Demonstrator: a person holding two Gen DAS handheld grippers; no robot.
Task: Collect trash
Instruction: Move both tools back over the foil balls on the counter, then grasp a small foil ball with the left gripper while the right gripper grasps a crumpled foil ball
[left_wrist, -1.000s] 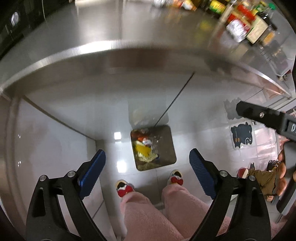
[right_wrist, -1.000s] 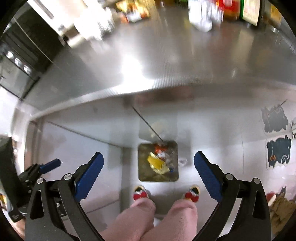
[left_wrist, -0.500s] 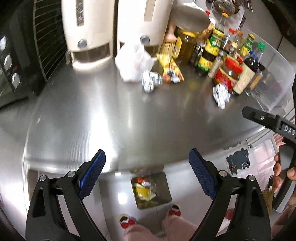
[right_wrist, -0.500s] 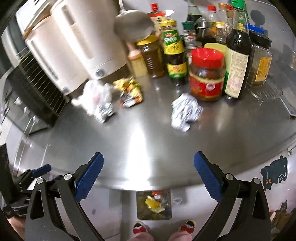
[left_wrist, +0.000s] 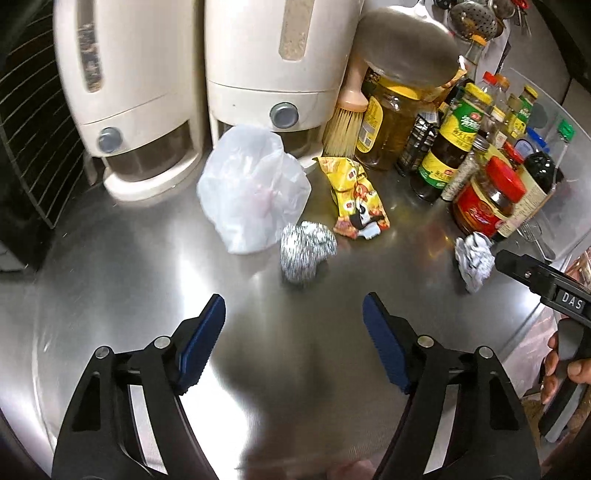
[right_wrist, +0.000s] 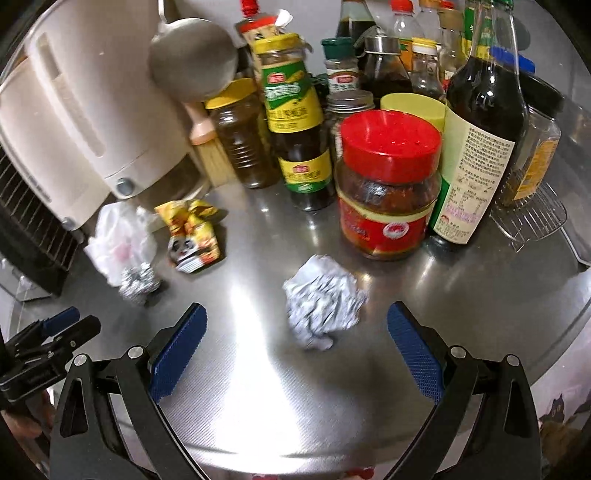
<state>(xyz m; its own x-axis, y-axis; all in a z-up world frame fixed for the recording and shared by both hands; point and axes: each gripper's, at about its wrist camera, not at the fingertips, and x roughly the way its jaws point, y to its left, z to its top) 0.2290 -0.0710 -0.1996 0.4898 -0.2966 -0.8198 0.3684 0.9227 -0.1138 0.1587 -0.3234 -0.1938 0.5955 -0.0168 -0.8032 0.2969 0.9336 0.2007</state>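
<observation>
Both grippers are hovering over the steel counter (left_wrist: 122, 266) with nothing in them. The left gripper (left_wrist: 293, 325) has its blue pads spread wide apart, and just past them sits a foil ball (left_wrist: 306, 247), right up against a crumpled white plastic bag (left_wrist: 251, 188). Next to those there's a yellow snack wrapper (left_wrist: 356, 199) lying flat, a bit closer to the bottles. The right gripper (right_wrist: 295, 332) is also wide open, and a second wad of crumpled foil (right_wrist: 323, 301) sits pretty much between its fingertips, slightly ahead, not touched by either pad. That wad is just in front of a red-lidded jar (right_wrist: 388, 184), which stands beside a dark sauce bottle (right_wrist: 480, 122). Behind the trash are two cream dispensers (left_wrist: 207, 74) and a brush (left_wrist: 343, 125) leaning by the oil jar (left_wrist: 388, 118). From the right wrist view the bag, wrapper and first foil ball are off to the left.
</observation>
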